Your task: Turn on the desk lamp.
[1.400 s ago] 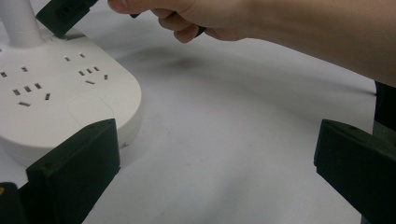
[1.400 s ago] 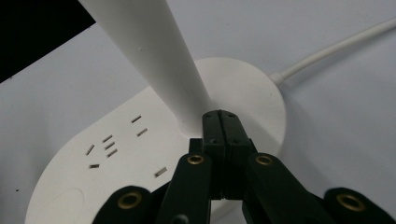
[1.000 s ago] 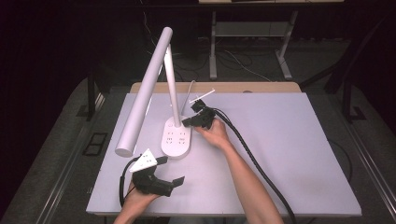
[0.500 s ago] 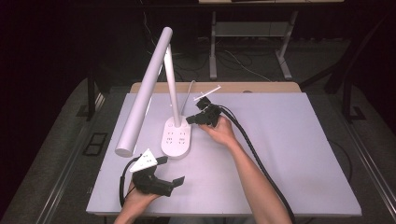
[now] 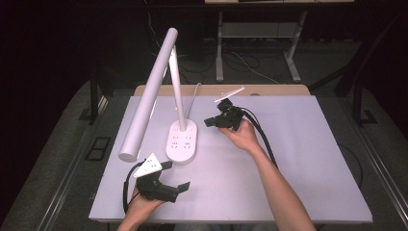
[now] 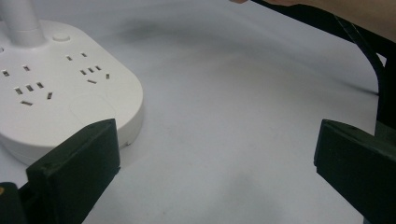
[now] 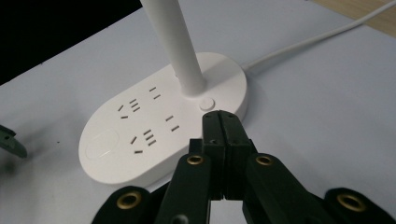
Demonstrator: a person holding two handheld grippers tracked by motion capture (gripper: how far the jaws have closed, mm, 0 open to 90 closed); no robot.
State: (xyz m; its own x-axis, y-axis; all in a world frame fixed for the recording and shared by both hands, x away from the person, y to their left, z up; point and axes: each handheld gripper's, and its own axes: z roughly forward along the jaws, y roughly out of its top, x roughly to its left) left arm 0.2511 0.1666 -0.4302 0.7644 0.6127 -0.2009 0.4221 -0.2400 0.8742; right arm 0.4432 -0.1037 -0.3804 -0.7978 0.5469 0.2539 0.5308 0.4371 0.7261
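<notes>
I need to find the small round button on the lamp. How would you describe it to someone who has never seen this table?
Start at the white desk lamp on the left half of the table and follow its upright pole down to the oval base. The round button sits on top of the base right at the pole's foot. Everything else on the base is slotted sockets; this is the small raised disc.

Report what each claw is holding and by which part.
Nothing is held. The left claw is open over bare table beside the lamp base; the right claw is shut on nothing, near the base's button.
</notes>
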